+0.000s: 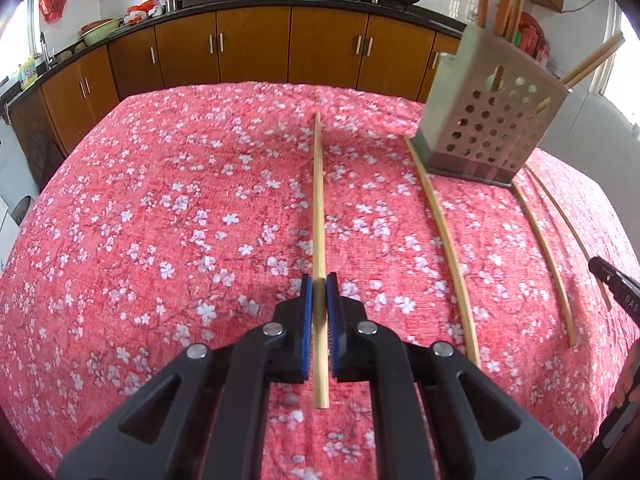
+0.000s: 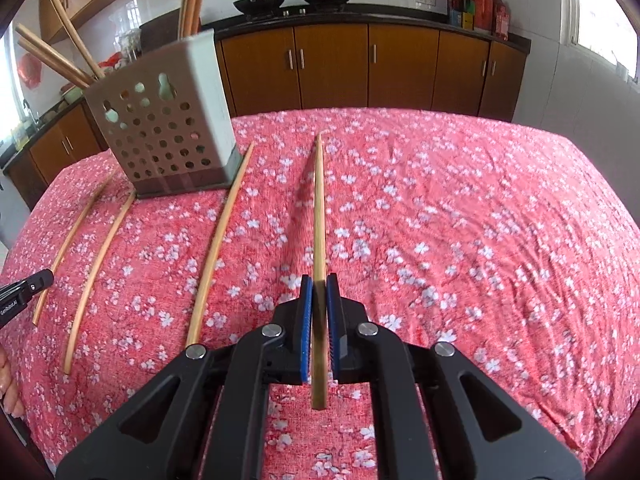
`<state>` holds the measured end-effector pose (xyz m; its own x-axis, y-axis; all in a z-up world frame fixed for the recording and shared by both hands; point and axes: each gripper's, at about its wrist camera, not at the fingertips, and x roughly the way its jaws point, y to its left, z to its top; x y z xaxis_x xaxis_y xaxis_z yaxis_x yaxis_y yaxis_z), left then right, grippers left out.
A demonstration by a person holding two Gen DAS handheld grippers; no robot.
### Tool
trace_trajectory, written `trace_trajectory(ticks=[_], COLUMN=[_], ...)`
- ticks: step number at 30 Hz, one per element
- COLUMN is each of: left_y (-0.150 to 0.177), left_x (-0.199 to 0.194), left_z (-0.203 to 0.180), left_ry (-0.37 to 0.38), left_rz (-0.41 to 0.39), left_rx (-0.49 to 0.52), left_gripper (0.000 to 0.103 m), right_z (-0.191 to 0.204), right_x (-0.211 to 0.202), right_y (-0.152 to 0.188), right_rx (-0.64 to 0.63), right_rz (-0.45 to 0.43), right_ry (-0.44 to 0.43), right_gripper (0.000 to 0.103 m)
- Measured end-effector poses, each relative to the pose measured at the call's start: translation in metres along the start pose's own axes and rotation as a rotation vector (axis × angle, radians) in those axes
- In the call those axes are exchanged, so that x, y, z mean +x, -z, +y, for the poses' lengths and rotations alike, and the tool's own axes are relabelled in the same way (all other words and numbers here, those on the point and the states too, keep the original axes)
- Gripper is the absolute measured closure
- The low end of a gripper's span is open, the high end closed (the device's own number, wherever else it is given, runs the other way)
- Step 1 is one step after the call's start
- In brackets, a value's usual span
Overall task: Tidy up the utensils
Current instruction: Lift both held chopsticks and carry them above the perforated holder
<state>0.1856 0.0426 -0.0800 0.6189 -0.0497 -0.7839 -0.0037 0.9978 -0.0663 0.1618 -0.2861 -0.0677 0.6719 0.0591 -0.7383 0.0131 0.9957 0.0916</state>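
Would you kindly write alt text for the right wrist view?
The right gripper clamps one chopstick above a pink floral tablecloth. To the left, three loose chopsticks lie before a perforated holder containing more.

Pale wooden chopstick clamped between left jaws, pointing straight ahead. Second chopstick likewise between right jaws. Three loose chopsticks flat between both jaws; perforated holder beyond, upright.
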Motion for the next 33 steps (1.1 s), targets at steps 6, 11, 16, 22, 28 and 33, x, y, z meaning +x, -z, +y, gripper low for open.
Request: trace_trajectory(ticks=[6,11,16,22,28,33], left_y=[-0.014,-0.033,-0.056,-0.074,-0.09,-0.098], left_x=[-0.04,-0.076,-0.108,-0.128,-0.139,-0.157], left_z=[-0.005,-0.011,-0.012,-0.015,-0.019,-0.032], left_ry=[0.028,0.06,0.086,0.071,0.075,0.101], left_rz=[-0.097,-0.193,-0.285,-0.341,-0.37,-0.399], left_rx=[0.017,0.007,-0.019,-0.001,0.016,0.048], left_gripper=[0.095,0.095,0.095,0.095,0.095,0.095], right_z=[-0.005,-0.012,-0.018,-0.022,-0.02,-0.009], right_x=[-0.041,-0.07,-0.086,-0.088,-0.099,-0.12], right_y=[-0.02,-0.038,-0.052,-0.06,-0.078,-0.097], right_rx=[0.022,0.043,0.073,0.096,0.111,0.095], right_rz=[-0.113,-0.209,-0.275,-0.3,-0.34,-0.391], right_ry=[-0.009,-0.03,-0.045,-0.056,-0.096,-0.143], right_gripper=[0.095,0.095,0.095,0.095,0.095,0.095])
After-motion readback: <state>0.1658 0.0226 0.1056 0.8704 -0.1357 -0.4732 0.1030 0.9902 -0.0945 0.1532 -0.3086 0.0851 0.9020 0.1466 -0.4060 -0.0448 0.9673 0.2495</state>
